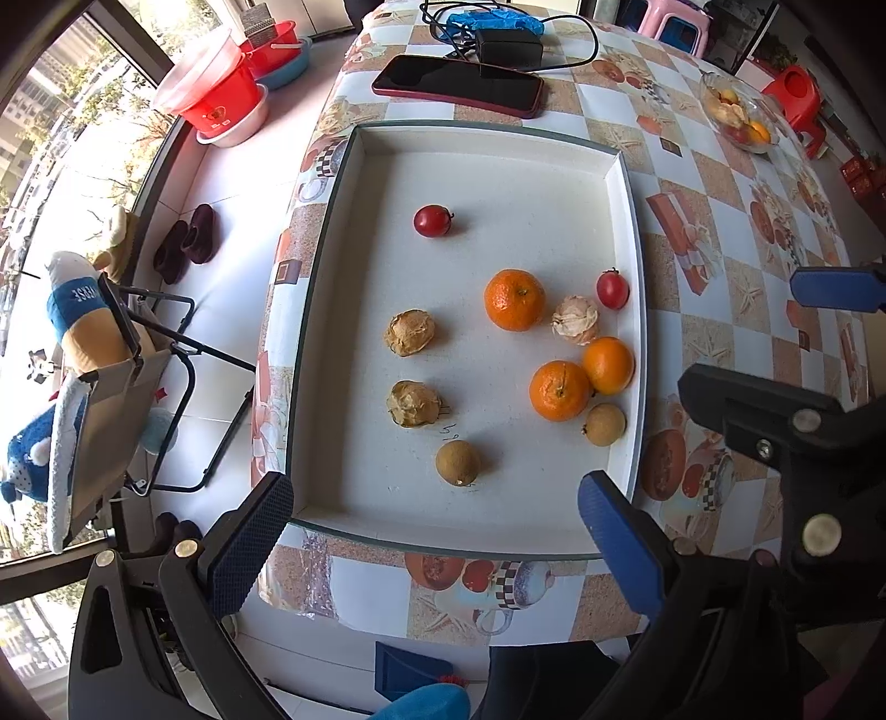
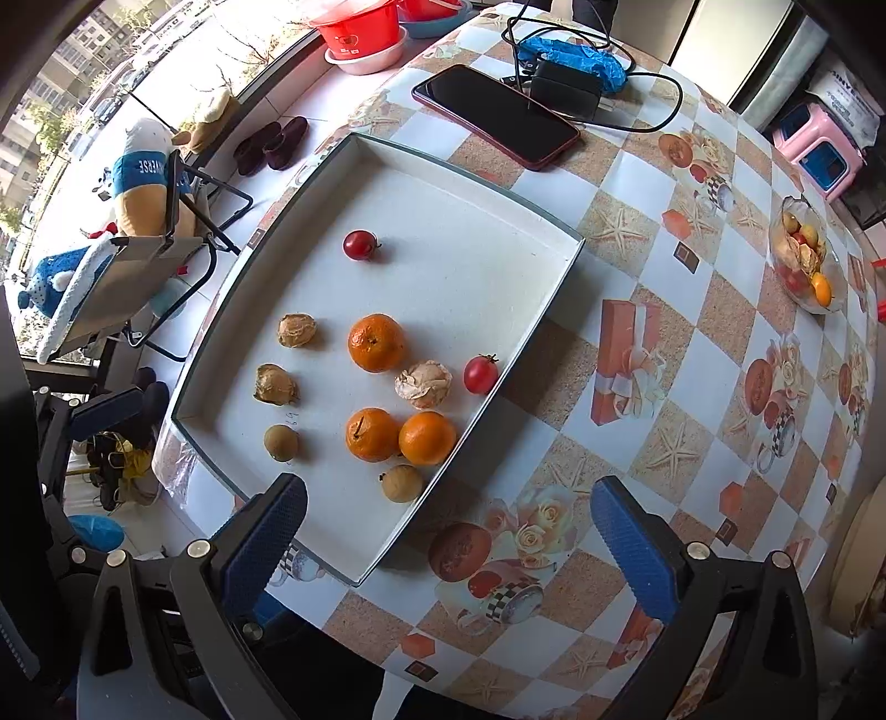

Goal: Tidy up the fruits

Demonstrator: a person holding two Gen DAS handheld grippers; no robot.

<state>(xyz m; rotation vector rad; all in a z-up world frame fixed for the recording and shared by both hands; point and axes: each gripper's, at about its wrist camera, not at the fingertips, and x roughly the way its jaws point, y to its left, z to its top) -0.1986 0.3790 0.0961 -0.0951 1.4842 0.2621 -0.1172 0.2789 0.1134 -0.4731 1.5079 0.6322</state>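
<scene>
A few small pen marks on the tray (image 1: 623, 232) floor, beside the near brown round fruit (image 1: 457, 462), are too small to read. The glass bowl (image 2: 836, 288) far across the table (image 2: 653, 354) holds mixed fruit too crowded to count. On the floor, a plush toy (image 1: 83, 310) wears a blue band whose white lettering appears mirrored and is cut off by a folding chair frame.

The right wrist view alone shows a pink stool (image 2: 819, 147); the left wrist view alone shows the right gripper's (image 2: 448, 526) dark frame and blue pads from the side.

In the white tray lie 3 oranges (image 1: 515, 299), 2 red cherry tomatoes (image 1: 432, 220), 3 papery husked fruits (image 1: 408, 332) and 2 brown round fruits. A phone (image 1: 459, 83) and a charger (image 1: 509, 47) sit beyond it.

The left gripper (image 1: 437, 520) is spread wide and empty above the tray's near edge; the right gripper is likewise spread and empty over the tray's near corner.
</scene>
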